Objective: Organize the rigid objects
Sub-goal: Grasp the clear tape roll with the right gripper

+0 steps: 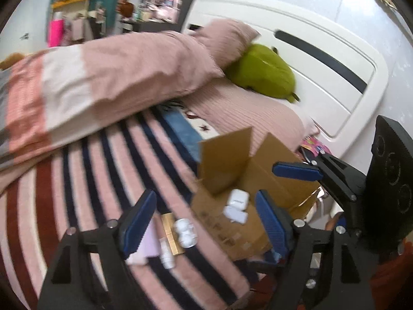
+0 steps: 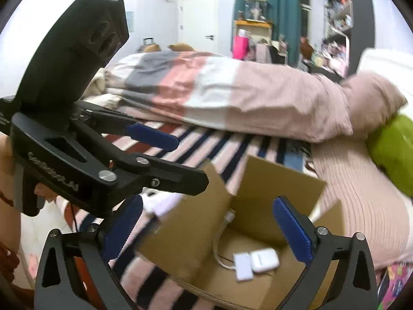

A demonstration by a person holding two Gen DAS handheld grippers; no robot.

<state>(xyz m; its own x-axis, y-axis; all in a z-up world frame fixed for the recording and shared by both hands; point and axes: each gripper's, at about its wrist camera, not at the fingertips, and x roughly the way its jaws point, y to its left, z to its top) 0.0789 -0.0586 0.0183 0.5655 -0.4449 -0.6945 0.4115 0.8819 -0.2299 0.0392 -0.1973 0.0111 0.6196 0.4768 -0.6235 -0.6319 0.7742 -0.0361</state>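
Observation:
An open cardboard box point(image 1: 232, 170) point(image 2: 196, 222) lies on the striped bedspread. Two white chargers point(image 1: 237, 205) point(image 2: 255, 261) with a white cable lie inside it. Outside the box, by its near side, lie a white earbud case point(image 1: 184, 232), a small white tube point(image 1: 166, 254) and a thin gold-edged box point(image 1: 171, 232). My left gripper point(image 1: 204, 222) is open and empty above these items. My right gripper point(image 2: 206, 230) is open and empty over the box; it also shows in the left wrist view point(image 1: 296, 171).
A folded pink, white and grey duvet point(image 1: 90, 85) point(image 2: 232, 93) lies across the bed. A green plush point(image 1: 263, 72) point(image 2: 392, 149) rests by the white headboard point(image 1: 322, 59). Cluttered shelves and teal curtains stand at the far wall.

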